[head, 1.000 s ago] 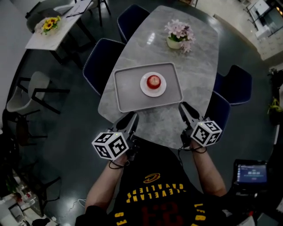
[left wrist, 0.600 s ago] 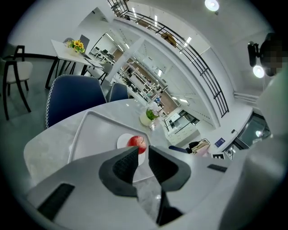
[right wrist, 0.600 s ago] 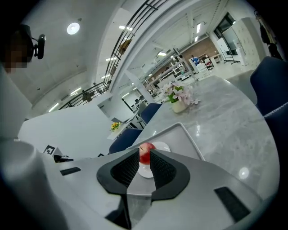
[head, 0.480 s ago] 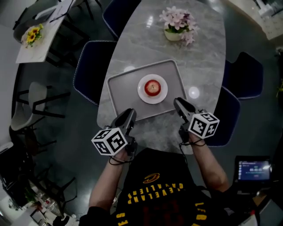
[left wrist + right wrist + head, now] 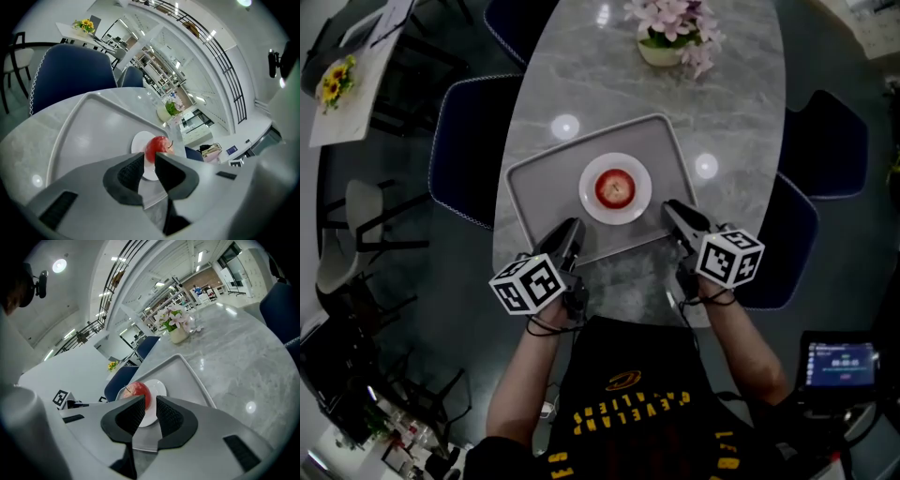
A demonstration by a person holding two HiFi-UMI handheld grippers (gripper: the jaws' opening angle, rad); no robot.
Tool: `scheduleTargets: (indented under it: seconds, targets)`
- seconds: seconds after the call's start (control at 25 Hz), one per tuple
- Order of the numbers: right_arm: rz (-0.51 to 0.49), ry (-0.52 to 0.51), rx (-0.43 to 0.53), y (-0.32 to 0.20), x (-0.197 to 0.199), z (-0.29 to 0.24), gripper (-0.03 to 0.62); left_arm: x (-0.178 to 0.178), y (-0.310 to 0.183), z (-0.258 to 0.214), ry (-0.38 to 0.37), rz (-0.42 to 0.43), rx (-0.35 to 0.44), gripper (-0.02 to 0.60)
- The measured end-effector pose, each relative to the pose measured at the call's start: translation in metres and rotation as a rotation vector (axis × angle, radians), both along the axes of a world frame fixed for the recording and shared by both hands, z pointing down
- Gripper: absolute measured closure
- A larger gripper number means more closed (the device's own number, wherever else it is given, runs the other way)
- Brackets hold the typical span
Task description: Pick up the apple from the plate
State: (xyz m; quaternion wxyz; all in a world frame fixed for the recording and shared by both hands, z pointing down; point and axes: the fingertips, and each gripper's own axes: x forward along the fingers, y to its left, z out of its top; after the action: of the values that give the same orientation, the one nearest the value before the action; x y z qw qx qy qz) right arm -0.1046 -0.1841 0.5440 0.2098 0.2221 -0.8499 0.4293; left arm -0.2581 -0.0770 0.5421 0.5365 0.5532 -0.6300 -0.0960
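Note:
A red apple sits on a small white plate in the middle of a grey tray. My left gripper hovers over the tray's near left corner. My right gripper is at the tray's near right edge, close to the plate. In the left gripper view the apple shows just past the jaws, which stand close together with nothing between them. The right gripper view shows the same: the apple beyond the narrow jaws. Neither gripper touches the apple.
The tray lies on an oval marble table. A pot of pink flowers stands at the far end. Dark blue chairs flank the table at the left and right, one beside my right arm.
Both grippers have moved forward from the table's near edge up to the tray's near edge, now closer to the plate. The apple and plate have not moved on the tray.

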Motion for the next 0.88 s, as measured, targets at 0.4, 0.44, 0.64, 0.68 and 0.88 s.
scheduleTargets:
  seconds: [0.4,0.44,0.64,0.68,0.88]
  targets:
    - [-0.071,0.078,-0.149,0.013,-0.017,0.025,0.517,0.002,-0.008,0.025,0.107,0.006,-0.073,0.517]
    - [-0.068,0.083,-0.161,0.011,-0.017,0.027,0.517,0.004,-0.011,0.026,0.112,0.013,-0.079,0.517]
    - [-0.058,0.096,-0.219,-0.005,-0.022,0.034,0.517,0.002,-0.025,0.041,0.108,0.033,-0.141,0.517]
    - [-0.057,0.102,-0.231,-0.004,-0.022,0.036,0.517,0.003,-0.025,0.042,0.115,0.029,-0.148,0.518]
    - [-0.092,0.165,-0.259,0.002,-0.023,0.045,0.517,0.006,-0.021,0.045,0.14,0.029,-0.169,0.517]
